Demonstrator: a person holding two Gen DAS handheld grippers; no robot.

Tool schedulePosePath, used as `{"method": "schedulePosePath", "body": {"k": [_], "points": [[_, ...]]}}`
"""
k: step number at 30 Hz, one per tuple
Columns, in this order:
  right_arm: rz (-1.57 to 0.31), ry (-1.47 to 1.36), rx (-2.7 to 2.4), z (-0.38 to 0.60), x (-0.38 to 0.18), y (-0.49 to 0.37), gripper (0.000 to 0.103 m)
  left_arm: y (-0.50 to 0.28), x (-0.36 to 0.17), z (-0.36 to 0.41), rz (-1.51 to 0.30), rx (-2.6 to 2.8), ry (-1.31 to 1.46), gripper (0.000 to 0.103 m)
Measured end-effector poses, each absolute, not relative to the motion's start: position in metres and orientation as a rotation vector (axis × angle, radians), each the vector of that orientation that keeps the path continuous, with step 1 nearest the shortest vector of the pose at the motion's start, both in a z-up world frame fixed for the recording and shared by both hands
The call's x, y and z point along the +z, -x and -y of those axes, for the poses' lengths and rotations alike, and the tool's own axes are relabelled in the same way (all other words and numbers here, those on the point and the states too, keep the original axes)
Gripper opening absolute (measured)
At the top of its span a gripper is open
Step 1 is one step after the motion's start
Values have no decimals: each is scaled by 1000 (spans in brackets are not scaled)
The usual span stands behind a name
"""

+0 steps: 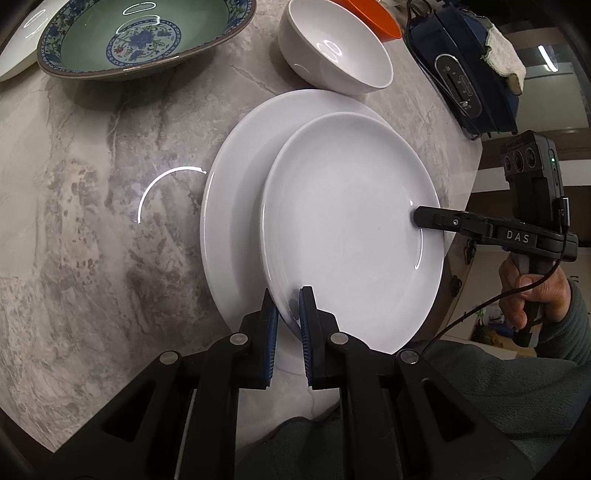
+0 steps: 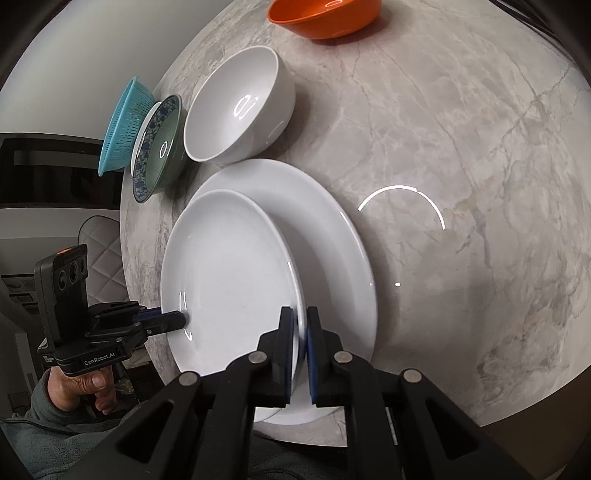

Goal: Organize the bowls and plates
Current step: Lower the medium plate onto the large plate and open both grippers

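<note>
The marble table (image 2: 461,129) ends in a curved edge just beside the near rims of both plates, and a wide bare stretch of it lies open on the far side of the large plate. A smaller white plate (image 1: 351,229) sits over a larger white plate (image 1: 232,206), shifted toward the table's edge so that it overhangs the bigger one's rim there. Both are plain, glossy and round with shallow wells.

The left gripper (image 1: 289,306) has its jaws pinching the small plate's near rim, the blue pads (image 1: 305,325) pressed on either side of it. The right gripper (image 2: 300,325) pinches the opposite rim in the same way. Each is held by a hand (image 1: 532,295) in a grey sleeve.

A white bowl (image 1: 332,44) stands just beyond the large plate, nearly touching its rim. An orange bowl (image 2: 325,16) lies further back. A green patterned dish (image 1: 140,33) sits apart, with a blue colander (image 2: 125,125) behind it. A dark blue device (image 1: 465,81) with a cloth on it rests near the table's edge.
</note>
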State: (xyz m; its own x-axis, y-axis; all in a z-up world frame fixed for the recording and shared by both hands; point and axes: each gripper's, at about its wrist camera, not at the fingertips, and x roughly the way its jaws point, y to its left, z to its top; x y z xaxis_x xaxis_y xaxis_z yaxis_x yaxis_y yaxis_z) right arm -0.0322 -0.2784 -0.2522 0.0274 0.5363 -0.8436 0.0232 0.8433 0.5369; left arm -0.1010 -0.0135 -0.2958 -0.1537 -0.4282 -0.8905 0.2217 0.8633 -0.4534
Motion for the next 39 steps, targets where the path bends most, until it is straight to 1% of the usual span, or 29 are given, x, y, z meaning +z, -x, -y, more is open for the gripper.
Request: {"method": "schedulePosePath", "body": {"k": [15,22,25,26,27,28,29,30,32,37,38,39], "points": [[-1502,-399,405,264,-264,32,10,100,-307,14,-1631,-548,196,10],[-1490,-369,417,263,-262,33,11,98,-308,5,-1612,-545,243,12],[-1487,-365,428,263,-262,33,15,101,-305,3,-1594,-560,271,21],[-1484,-362,434,263,-262,33,16,101,-304,2,-1588,-568,278,27],[-1481,-358,438,262,-261,34,18,101,-302,2,-1581,-577,287,36],[-1479,-356,443,263,-261,33,20,102,-301,3,-1571,-591,303,42],[-1477,-356,447,263,-260,33,22,102,-299,4,-1558,-609,315,56],[-1476,-354,451,262,-260,33,25,104,-297,7,-1547,-621,313,64],[-1467,-343,455,260,-258,34,27,105,-294,14,-1539,-632,285,68],[-1469,-328,450,260,-257,32,28,106,-293,14,-1531,-621,296,68],[-1469,-325,450,260,-256,32,29,105,-292,12,-1527,-614,300,68],[-1468,-325,453,261,-256,32,32,105,-290,10,-1523,-607,304,70]]}}
